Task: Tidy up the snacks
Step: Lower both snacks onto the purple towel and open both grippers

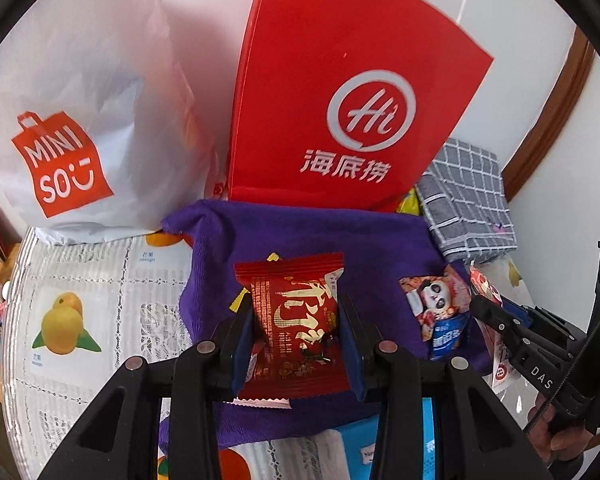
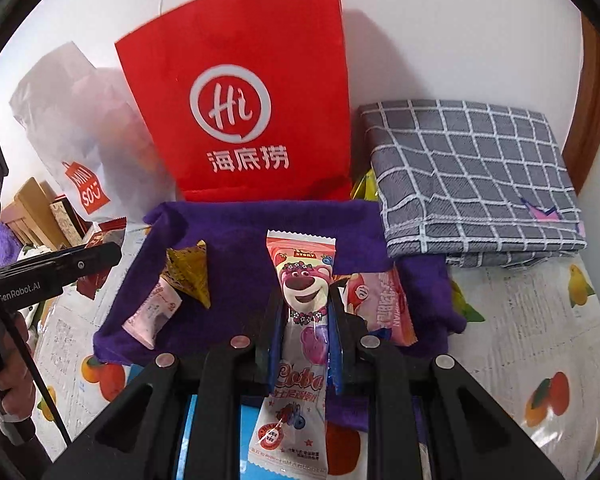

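Since both packets are light, crinkly film that slips easily, I hold each across its middle: my left claw (image 1: 298, 334) is clamped on the red snack packet (image 1: 296, 328), my right claw (image 2: 302, 334) on the Lotso lollipop packet (image 2: 300, 320), above the purple towel (image 2: 240, 236). The red Haidilao bag (image 2: 240, 112) stands close behind; loose snacks lie beside.

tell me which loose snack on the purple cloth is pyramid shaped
The gold packet left of the right tool. It stands as a pointed pyramid, while the pink packets around it are flat.
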Motion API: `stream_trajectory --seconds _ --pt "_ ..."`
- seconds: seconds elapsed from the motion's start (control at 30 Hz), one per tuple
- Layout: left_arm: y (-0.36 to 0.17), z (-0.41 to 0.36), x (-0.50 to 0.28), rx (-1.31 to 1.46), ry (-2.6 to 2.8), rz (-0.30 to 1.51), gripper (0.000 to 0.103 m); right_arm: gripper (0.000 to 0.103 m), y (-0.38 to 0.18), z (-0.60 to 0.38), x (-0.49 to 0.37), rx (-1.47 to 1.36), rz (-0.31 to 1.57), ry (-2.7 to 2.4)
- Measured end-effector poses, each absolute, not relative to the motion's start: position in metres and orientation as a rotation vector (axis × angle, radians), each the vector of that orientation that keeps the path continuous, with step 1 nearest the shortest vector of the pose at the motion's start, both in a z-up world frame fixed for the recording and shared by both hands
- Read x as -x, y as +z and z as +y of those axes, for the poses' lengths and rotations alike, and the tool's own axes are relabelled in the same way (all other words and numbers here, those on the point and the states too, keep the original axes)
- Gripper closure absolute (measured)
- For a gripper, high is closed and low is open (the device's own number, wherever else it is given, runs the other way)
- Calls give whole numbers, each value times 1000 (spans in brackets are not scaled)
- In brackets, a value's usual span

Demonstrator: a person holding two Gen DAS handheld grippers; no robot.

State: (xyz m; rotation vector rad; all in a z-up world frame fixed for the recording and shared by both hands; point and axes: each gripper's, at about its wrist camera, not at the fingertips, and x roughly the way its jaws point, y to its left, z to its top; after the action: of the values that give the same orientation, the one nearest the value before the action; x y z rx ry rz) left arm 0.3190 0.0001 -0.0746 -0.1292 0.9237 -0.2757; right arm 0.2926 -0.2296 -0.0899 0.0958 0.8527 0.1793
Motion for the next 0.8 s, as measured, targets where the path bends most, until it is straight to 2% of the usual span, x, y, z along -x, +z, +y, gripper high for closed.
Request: stream_trajectory --seconds 0.43,0.8 --pt "-98 -15 -324 81 -278 975 66 83 -130 -225 -307 -108 939 216" --pt "-108 -29 -325 56 -299 1010 66 80 -140 -230 -312 -144 967 226"
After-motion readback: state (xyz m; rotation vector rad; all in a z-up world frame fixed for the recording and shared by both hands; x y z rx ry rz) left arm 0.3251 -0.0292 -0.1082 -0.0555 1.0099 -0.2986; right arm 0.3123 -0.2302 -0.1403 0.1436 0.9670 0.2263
